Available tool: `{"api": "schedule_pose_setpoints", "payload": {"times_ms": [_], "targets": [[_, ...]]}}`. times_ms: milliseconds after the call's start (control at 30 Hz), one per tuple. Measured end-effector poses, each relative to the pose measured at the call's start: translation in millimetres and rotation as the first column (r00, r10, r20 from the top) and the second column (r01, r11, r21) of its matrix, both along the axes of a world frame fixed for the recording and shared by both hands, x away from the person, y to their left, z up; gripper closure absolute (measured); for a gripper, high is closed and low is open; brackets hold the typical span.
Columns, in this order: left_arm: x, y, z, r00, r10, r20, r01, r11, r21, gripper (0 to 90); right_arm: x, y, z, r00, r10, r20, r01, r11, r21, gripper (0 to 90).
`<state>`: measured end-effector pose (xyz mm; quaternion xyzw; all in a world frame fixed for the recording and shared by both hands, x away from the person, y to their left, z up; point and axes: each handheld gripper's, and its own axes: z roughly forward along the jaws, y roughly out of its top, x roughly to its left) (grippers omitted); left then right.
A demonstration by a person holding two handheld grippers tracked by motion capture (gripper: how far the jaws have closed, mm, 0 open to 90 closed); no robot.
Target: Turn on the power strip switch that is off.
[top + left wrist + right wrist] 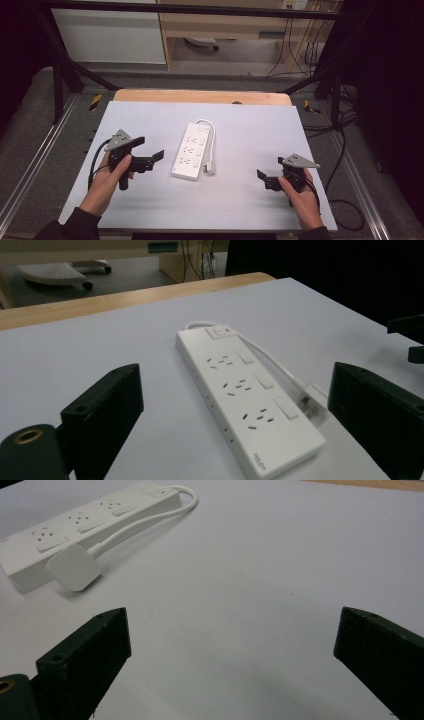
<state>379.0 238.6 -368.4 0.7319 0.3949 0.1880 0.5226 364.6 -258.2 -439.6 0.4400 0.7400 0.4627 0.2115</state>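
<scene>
A white power strip [191, 151] with three sockets lies mid-table, its long side running away from me. Its short white cable [212, 140] loops from the far end down the right side to a flat white plug [210, 169] resting on the table. My left gripper [150, 148] hovers just left of the strip, open and empty; in its own view my left gripper [237, 385] frames the strip [245, 400] between wide jaws. My right gripper [270, 168] is open and empty over bare table, to the right of the plug. In its view my right gripper [234, 630] faces the plug [74, 567] and the strip [75, 525].
The table top [250, 130] is a pale grey-white sheet with a wooden edge [200, 96] at the far side. A black frame [65, 65] surrounds it. Cables [345, 150] trail on the floor at the right. Bare surface lies right of and in front of the strip.
</scene>
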Motion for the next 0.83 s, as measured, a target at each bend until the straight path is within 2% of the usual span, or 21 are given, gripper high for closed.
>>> {"api": "schedule_pose_setpoints", "payload": {"times_ms": [167,300,433,567,633,667,733,767,833], "targets": [[-8.9,16.4,-1.2,0.9997,0.024,0.002,-0.024,0.9997,0.001,8.0,-0.6,-1.1,0.0,1.0000,-0.006,0.002,0.006,1.000,-0.001,2.2],[-16.9,28.9,-8.6,0.9993,0.037,-0.002,-0.037,0.9993,0.009,7.7,-1.5,-2.6,-0.2,1.0000,-0.009,0.001,0.009,1.000,0.001,2.2],[-24.6,41.3,-23.7,0.9978,0.062,-0.022,-0.062,0.9981,0.003,8.2,-1.9,-5.0,-0.2,0.9999,-0.017,-0.001,0.017,1.000,-0.001,2.2],[-33.7,51.0,-44.9,0.9962,0.077,-0.043,-0.075,0.9967,0.031,8.9,-1.3,-6.4,-1.7,0.9995,-0.031,-0.011,0.031,0.999,-0.012,2.2],[-37.6,54.2,-55.1,0.9949,0.084,-0.056,-0.082,0.9960,0.037,9.0,-0.2,-6.3,-4.3,0.9984,-0.049,-0.029,0.048,0.998,-0.030,2.2],[-40.3,56.4,-62.5,0.9940,0.087,-0.068,-0.084,0.9956,0.043,9.1,1.4,-6.6,-8.4,0.9960,-0.066,-0.060,0.062,0.996,-0.065,2.5],[-43.8,58.4,-71.9,0.9928,0.088,-0.082,-0.083,0.9947,0.060,9.1,2.2,-6.6,-10.5,0.9943,-0.077,-0.075,0.071,0.994,-0.080,2.6],[-45.0,58.6,-74.0,0.9920,0.092,-0.086,-0.085,0.9935,0.075,9.1,3.2,-6.8,-12.8,0.9931,-0.084,-0.082,0.075,0.992,-0.100,2.6],[-46.9,58.1,-71.7,0.9926,0.101,-0.066,-0.095,0.9914,0.090,10.0,5.4,-6.2,-16.6,0.9896,-0.098,-0.105,0.085,0.989,-0.122,2.6]]}}
